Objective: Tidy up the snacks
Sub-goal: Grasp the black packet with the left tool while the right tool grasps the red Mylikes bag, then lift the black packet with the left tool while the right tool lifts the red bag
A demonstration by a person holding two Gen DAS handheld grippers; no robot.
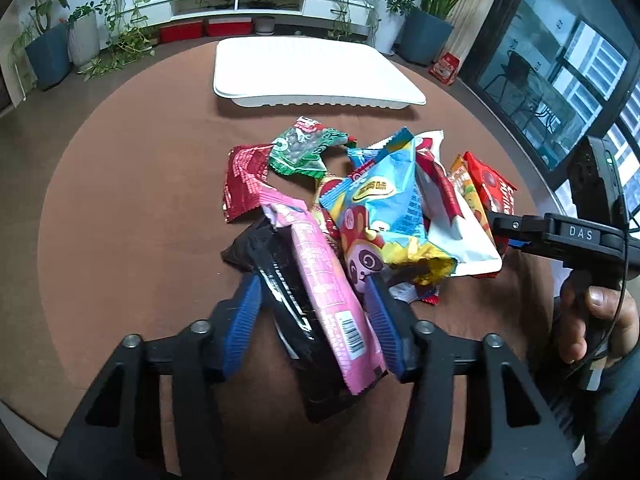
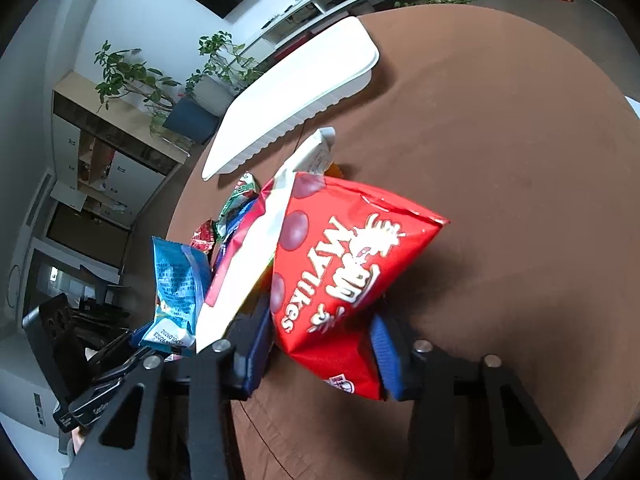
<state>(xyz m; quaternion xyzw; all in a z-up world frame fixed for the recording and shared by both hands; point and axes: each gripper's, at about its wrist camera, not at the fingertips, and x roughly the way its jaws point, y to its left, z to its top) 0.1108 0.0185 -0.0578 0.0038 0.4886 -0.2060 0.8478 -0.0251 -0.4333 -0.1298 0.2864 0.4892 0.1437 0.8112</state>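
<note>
brown round table (image 1: 120,208) carries a heap of snacks; the white tray (image 1: 312,76) behind it looks empty, so sorting has barely begun. left gripper (image 1: 316,308) is grasping the pink packet (image 1: 324,276) and a black packet (image 1: 280,280). right wrist view: right gripper (image 2: 324,340) clamps the red mylikes bag (image 2: 340,264) at the heap's edge.

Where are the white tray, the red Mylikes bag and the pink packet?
white tray (image 1: 312,76), left wrist view, on its flat top.
red Mylikes bag (image 2: 344,264), right wrist view, on its printed front.
pink packet (image 1: 332,292), left wrist view, mid-length.
</note>
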